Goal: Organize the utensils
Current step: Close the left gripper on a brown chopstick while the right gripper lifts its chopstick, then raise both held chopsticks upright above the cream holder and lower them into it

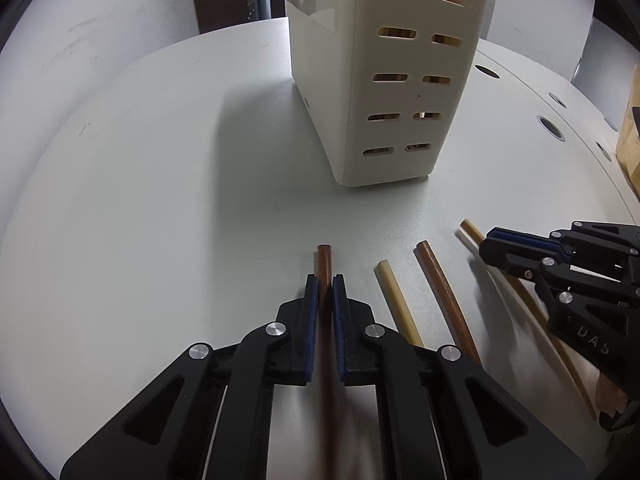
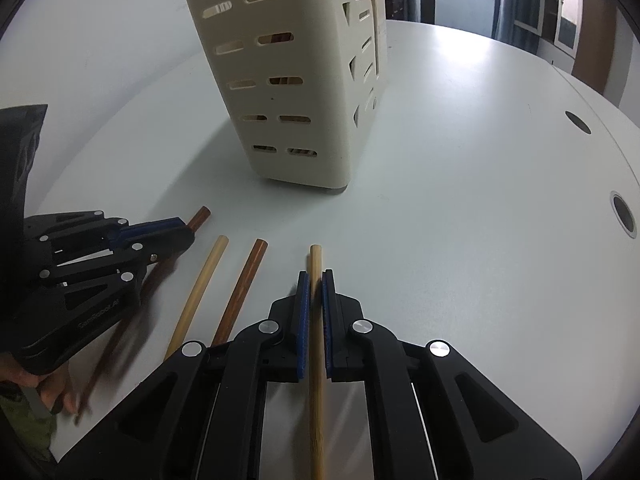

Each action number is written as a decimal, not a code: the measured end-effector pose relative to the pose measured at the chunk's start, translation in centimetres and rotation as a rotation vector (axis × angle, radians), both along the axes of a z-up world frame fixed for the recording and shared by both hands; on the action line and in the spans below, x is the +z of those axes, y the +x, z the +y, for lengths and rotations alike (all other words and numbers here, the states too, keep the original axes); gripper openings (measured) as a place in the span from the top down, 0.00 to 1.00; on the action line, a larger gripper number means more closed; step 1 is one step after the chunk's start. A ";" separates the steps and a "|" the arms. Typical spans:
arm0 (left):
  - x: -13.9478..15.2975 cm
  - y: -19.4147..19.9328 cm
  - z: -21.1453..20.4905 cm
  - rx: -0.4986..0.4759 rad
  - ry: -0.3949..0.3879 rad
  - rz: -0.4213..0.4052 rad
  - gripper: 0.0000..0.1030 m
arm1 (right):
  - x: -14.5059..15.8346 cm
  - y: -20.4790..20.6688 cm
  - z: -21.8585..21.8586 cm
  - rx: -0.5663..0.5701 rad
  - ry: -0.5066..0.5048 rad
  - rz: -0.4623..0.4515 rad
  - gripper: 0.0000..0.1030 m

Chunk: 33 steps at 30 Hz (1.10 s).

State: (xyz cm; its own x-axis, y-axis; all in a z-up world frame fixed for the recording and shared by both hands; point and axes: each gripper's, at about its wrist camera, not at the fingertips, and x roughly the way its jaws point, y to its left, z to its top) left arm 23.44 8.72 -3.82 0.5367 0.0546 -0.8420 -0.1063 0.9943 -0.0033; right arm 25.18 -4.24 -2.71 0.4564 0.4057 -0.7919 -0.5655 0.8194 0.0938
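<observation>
gripping near top ends for lift into slotted holder — left gripper clamped on dark chopstick, right gripper clamped on pale chopstick.

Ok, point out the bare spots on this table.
Bare table left of the holder, and right of it out to the round holes. Crowded in front: chopsticks lie between the left gripper and right gripper.
</observation>
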 end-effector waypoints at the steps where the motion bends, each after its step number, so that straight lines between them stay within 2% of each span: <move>1: 0.0 -0.1 0.1 0.004 -0.006 -0.004 0.93 | 0.2 0.0 -0.1 -0.001 0.012 -0.004 0.93; 6: 1.0 -1.0 0.5 -0.004 -0.031 -0.049 0.93 | 1.3 0.0 -0.9 -0.001 0.075 -0.023 0.93; 11: 4.7 -2.8 0.2 -0.039 -0.065 -0.194 0.93 | 2.9 -0.5 -1.6 0.001 0.123 -0.069 0.93; 20: 9.0 -5.5 -0.4 -0.048 -0.093 -0.355 0.93 | 5.4 -1.9 -2.0 0.033 0.213 -0.133 0.93; 28: 11.6 -5.7 -0.3 -0.058 -0.064 -0.428 0.93 | 8.1 -2.2 -2.8 0.024 0.278 -0.218 0.93; 31: 13.5 -5.5 -0.7 -0.064 -0.049 -0.496 0.93 | 10.0 -2.4 -3.4 0.015 0.309 -0.290 0.93; 33: 15.0 -5.6 -0.9 -0.081 -0.040 -0.570 0.93 | 11.1 -2.0 -3.9 0.010 0.336 -0.330 0.93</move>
State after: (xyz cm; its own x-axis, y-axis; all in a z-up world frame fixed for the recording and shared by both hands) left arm 17.86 7.81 11.20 0.9075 -0.0313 -0.4190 -0.0005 0.9971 -0.0757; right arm 23.23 -8.11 8.43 0.6566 0.6201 -0.4294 -0.6171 0.7690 0.1669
